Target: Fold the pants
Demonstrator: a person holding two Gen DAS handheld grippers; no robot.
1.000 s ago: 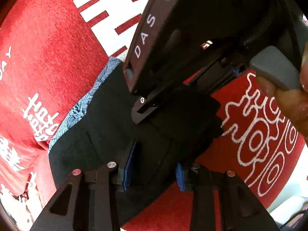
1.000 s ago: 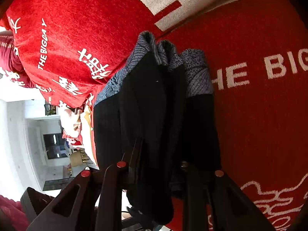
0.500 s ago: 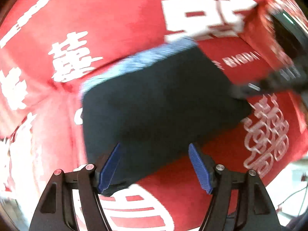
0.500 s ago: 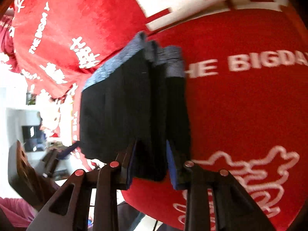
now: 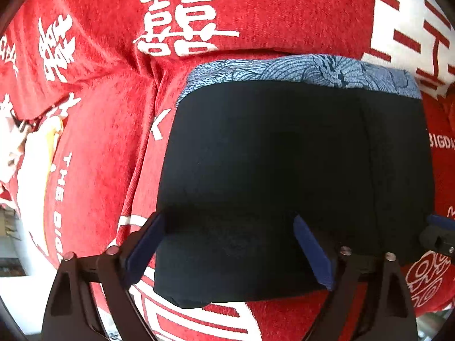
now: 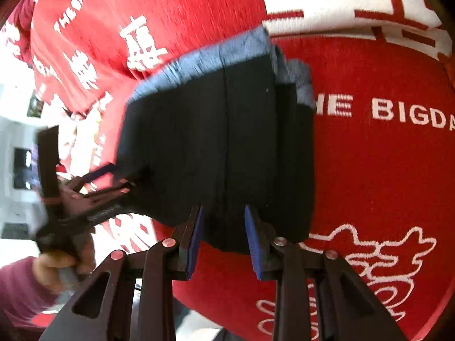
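Lying folded on the red blanket (image 5: 99,142), black shorts (image 5: 284,156) are straddled at 6 o'clock by both released tools, left (image 5: 227,244), right (image 6: 223,237); layers could be dragged apart if snagged on withdrawal.

Premises appear domestic: ahead of both grippers lies a red plush blanket (image 5: 99,147) printed with white Chinese wedding characters and "THE BIGDAY" lettering, while left of the right gripper a blurred white-walled room (image 6: 17,130) is partly visible.
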